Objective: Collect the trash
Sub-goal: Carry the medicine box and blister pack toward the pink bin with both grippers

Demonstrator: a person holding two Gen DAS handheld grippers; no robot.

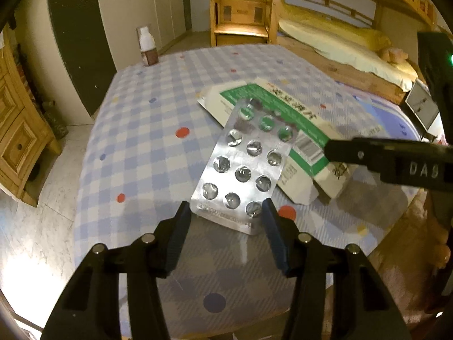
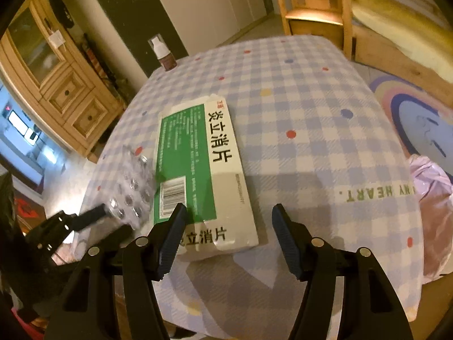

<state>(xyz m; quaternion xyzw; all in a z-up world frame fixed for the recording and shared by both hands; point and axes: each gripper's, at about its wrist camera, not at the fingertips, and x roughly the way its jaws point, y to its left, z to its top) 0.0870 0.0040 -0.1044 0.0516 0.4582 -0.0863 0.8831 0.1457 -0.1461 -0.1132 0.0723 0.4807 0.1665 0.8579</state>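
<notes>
Your left gripper (image 1: 225, 212) straddles the near end of the emptied blister pack (image 1: 240, 167) at frame centre, half open, gripping nothing; your right gripper (image 2: 229, 218), open and empty, hovers over the medicine box (image 2: 203, 175) beside it; next, squeeze on each

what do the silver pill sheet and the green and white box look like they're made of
Silver blister sheet: looks like shiny foil with clear plastic bubbles, given the mirror glints and domed pockets. Green and white medicine box: probably matte printed cardboard, showing creased, flattened flaps and no glare.
</notes>
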